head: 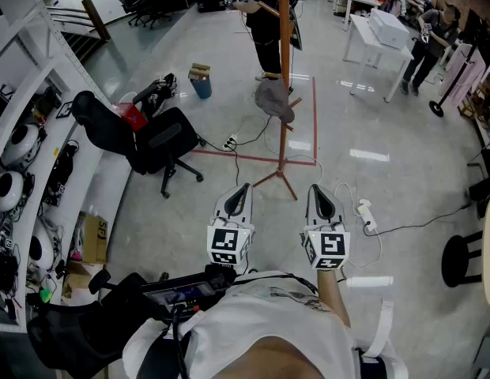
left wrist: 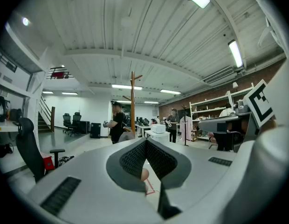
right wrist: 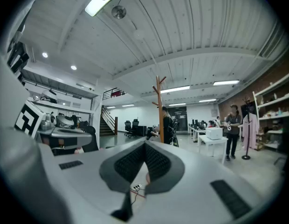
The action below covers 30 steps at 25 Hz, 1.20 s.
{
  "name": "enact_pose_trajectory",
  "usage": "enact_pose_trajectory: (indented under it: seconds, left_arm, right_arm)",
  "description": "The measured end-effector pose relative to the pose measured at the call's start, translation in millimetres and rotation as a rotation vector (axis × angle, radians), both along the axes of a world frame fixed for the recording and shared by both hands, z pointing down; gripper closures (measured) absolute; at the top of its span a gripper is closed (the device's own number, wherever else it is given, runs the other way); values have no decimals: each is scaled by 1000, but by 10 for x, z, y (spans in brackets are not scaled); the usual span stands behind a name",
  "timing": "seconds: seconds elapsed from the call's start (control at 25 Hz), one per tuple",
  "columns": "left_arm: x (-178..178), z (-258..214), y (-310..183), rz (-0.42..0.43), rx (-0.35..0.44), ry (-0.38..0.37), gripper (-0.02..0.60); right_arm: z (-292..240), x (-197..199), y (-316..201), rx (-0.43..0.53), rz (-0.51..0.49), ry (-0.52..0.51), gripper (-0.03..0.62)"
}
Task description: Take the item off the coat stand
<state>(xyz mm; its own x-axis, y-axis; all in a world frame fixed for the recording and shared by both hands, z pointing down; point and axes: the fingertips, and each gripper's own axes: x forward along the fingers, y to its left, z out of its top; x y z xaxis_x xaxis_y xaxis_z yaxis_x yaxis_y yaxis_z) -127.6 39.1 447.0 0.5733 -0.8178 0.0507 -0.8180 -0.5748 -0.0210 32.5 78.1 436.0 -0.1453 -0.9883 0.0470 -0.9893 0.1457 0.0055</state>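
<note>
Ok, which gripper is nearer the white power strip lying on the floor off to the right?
Right. The right gripper is just left of the power strip. The left gripper is farther left, on the other side of the coat stand legs.

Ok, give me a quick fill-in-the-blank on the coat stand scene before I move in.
The hat hanging on the coat stand is ____.
The left gripper and right gripper are both ____, holding nothing.
In the head view, the black office chair stands ____ of the coat stand.
Missing: grey; shut; left.
</note>
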Motion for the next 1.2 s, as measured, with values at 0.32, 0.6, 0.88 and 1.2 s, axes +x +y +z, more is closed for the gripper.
enact_pose_trajectory:
  seconds: [0.32, 0.6, 0.88, 1.2]
  left_arm:
    - [61, 13, -1, 12, -2, 6, 577]
    - [148, 38, 50, 15, -8, -3, 577]
    - [232, 41, 85, 11, -9, -7, 577]
    - [288, 96, 177, -2, -17, -21, 577]
  right_arm:
    - [28, 63, 13, -5, 14, 4, 589]
    - [88, 100, 65, -25, 4, -20, 589]
    - [129, 170, 112, -39, 0, -22, 589]
    - [182, 178, 142, -47, -28, -35, 589]
